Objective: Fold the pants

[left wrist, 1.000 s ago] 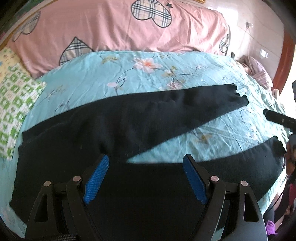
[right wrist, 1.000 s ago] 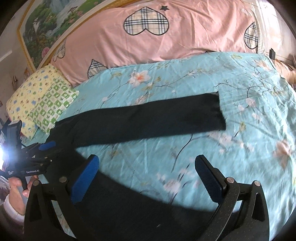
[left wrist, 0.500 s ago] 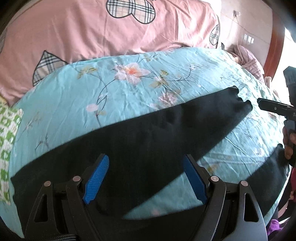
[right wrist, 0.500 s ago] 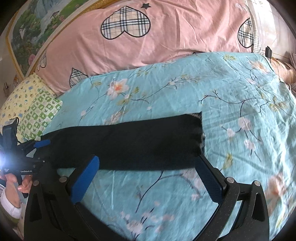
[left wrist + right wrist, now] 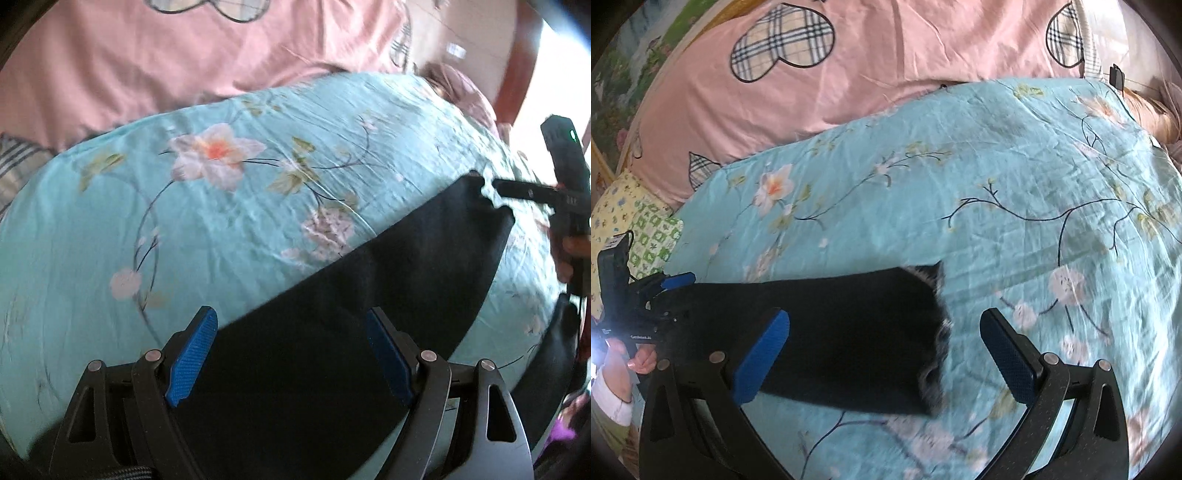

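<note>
Both tongs gape empty: left gripper (image 5: 288, 354) over the pants (image 5: 369, 314) mid-leg; right gripper (image 5: 882, 354) nearer the hem (image 5: 934, 332); leg runs crosswise between them

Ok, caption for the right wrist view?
Open right gripper over the hem of a black pant leg on a floral bedsheet.

Both grippers, left gripper (image 5: 291, 354) and right gripper (image 5: 882, 354), are showing black frames, blue ribbed pads (image 5: 192, 356), silver pivot screws (image 5: 428, 355). White sleeve cuff (image 5: 613, 400) is showing at 8 o'clock.
</note>
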### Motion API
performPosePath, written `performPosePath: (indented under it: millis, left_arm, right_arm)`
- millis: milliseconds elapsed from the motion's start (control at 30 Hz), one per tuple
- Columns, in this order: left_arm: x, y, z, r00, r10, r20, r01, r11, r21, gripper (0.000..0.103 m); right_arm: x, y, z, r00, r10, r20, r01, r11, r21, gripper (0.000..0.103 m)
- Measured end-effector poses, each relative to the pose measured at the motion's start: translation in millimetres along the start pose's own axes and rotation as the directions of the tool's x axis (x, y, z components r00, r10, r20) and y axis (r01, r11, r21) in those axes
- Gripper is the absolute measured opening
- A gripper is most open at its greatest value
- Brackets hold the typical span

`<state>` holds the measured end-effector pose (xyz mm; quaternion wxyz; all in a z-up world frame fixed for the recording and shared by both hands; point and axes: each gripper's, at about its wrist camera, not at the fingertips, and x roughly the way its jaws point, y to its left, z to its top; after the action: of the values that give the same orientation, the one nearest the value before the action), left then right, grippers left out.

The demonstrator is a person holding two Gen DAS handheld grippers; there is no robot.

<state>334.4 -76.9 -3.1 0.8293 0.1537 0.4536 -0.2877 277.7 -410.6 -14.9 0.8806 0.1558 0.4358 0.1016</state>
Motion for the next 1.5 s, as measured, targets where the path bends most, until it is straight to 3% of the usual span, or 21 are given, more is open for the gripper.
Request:
performPosePath:
  millis: [100, 267, 433, 500, 533, 567, 600, 667, 1000, 1200, 1500]
  left_arm:
    - [15.7, 1.9, 7.0, 0.999, 0.021, -0.032, -0.020, 0.999, 0.033, 0.083]
    - [46.5, 5.1, 11.0, 0.994, -0.022, -0.106, 0.031, 0.996, 0.085, 0.083]
    - [65.6, 5.3, 17.4, 0.985, -0.043, -0.169, 0.065, 0.990, 0.123, 0.082]
    - [67.2, 3.1, 22.1, 0.979, -0.055, -0.194, 0.082, 0.988, 0.133, 0.068]
    - [67.0, 0.2, 23.7, 0.977, -0.068, -0.204, 0.099, 0.985, 0.143, 0.050]
    - [66.3, -2.7, 24.9, 0.973, -0.084, -0.214, 0.118, 0.982, 0.149, 0.026]
    - [65.1, -7.4, 25.0, 0.968, -0.105, -0.228, 0.143, 0.978, 0.155, 0.014]
    - [58.2, -20.4, 22.4, 0.971, -0.081, -0.225, 0.125, 0.975, 0.186, 0.006]
    - [-14.6, -48.5, -3.2, 0.990, -0.075, -0.122, 0.095, 0.980, 0.174, 0.003]
    - [-72.8, -75.9, -44.0, 0.993, -0.092, -0.075, 0.103, 0.983, 0.155, 0.003]
    - [-95.0, -105.2, -94.6, 0.989, -0.136, -0.064, 0.142, 0.986, 0.090, 0.003]
  right_arm:
    - [8.7, -2.5, 6.2, 1.000, 0.001, -0.011, -0.001, 1.000, -0.004, 0.101]
    - [26.2, -0.2, 17.0, 0.999, -0.012, -0.044, 0.010, 0.999, -0.040, 0.092]
    - [41.6, -0.2, 23.8, 0.995, -0.044, -0.085, 0.038, 0.997, -0.073, 0.056]
    - [42.0, 1.0, 25.0, 0.995, -0.056, -0.086, 0.048, 0.995, -0.089, 0.036]
    - [40.4, 1.8, 25.0, 0.995, -0.054, -0.081, 0.046, 0.994, -0.096, 0.030]
    - [38.7, 2.6, 25.3, 0.996, -0.052, -0.075, 0.044, 0.994, -0.099, 0.017]
    - [36.0, 3.0, 25.1, 0.997, -0.043, -0.070, 0.036, 0.995, -0.097, 0.011]
    - [28.6, 4.0, 24.4, 0.998, -0.017, -0.055, 0.012, 0.996, -0.092, 0.011]
    - [-37.0, 8.5, -5.0, 0.995, 0.092, 0.027, -0.088, 0.990, -0.112, 0.009]
    - [-77.2, 12.1, -38.3, 0.988, 0.146, 0.056, -0.137, 0.982, -0.128, 0.009]
    - [-113.4, 10.9, -90.2, 0.982, 0.178, 0.068, -0.167, 0.974, -0.151, 0.009]
